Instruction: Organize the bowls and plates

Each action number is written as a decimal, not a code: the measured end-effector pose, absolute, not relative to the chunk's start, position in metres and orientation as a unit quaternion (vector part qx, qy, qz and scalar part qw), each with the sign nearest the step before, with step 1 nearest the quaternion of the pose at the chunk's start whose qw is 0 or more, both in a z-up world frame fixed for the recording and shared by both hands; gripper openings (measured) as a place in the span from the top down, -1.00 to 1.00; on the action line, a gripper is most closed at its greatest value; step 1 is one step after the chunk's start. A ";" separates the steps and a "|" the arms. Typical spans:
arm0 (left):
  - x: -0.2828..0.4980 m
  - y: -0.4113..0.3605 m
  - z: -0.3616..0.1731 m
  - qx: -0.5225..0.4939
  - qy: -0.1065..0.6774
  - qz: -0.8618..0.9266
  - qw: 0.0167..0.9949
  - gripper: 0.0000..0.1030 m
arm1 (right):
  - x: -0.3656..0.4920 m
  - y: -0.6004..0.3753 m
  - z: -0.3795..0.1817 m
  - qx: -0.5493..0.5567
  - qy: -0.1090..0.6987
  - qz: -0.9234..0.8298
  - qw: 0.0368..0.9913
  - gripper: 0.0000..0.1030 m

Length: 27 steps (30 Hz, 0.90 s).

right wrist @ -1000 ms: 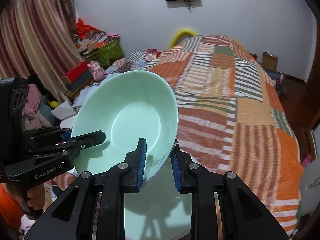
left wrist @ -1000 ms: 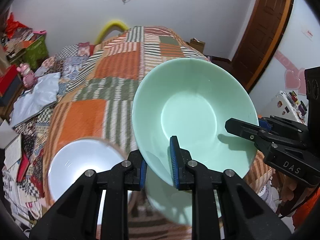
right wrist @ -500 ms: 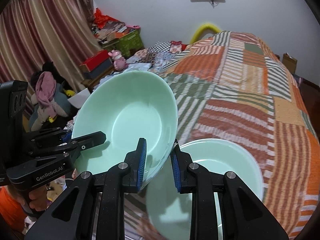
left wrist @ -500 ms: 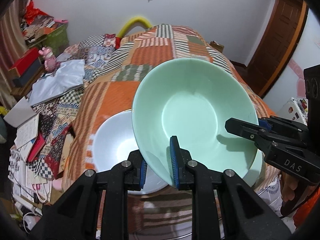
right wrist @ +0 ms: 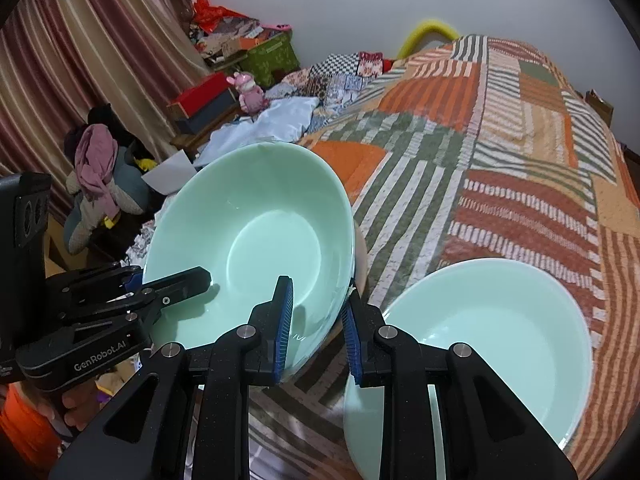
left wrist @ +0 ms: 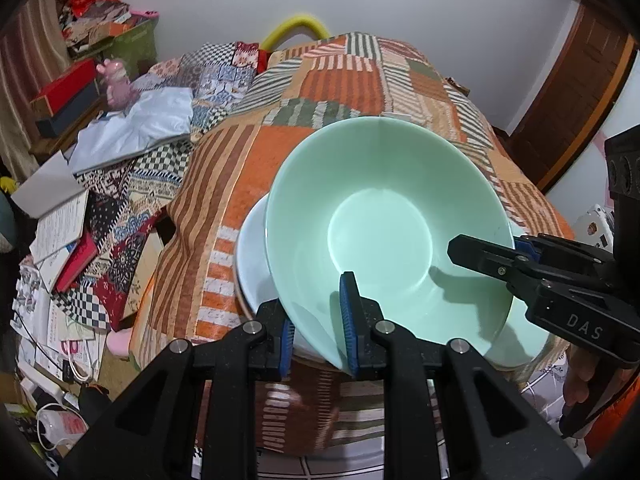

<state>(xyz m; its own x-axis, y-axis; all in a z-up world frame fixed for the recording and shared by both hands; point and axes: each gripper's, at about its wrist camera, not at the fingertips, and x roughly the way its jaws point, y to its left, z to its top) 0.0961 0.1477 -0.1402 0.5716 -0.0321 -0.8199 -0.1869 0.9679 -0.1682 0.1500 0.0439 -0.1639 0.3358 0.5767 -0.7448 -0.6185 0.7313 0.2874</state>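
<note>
While both tools clamp the same mint-green bowl (left wrist: 384,236) by its rim, it hangs tilted above the patchwork bedspread (left wrist: 332,84), filling the centre of the left wrist view and the left centre of the right wrist view. At the bottom centre of the left wrist view, the left gripper (left wrist: 318,332) has its blue pads pressed on either side of the bowl's near rim, one inside and one outside. In the right wrist view the right gripper (right wrist: 316,316) pinches the opposite rim the same way, clenched on the wall of the bowl. Just beneath the held bowl, at its left edge in the left wrist view, a white bowl (left wrist: 252,264) rests on the bedspread. A second mint-green bowl (right wrist: 492,340) sits on the bedspread at the lower right of the right wrist view, beside the right tool. Books and papers (left wrist: 60,240) lie scattered at the left.
</note>
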 end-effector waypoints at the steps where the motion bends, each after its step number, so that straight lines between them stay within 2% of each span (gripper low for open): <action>1: 0.097 0.149 -0.142 -0.120 0.462 0.045 0.878 0.61 | 0.150 0.046 -0.166 -0.023 0.448 0.365 0.815 0.58; 14: 0.104 0.163 -0.160 -0.134 0.472 0.046 0.870 0.61 | 0.158 0.059 -0.184 -0.024 0.476 0.356 0.804 0.57; 27: 0.110 0.166 -0.165 -0.132 0.477 0.065 0.867 0.61 | 0.158 0.051 -0.176 -0.031 0.457 0.356 0.814 0.52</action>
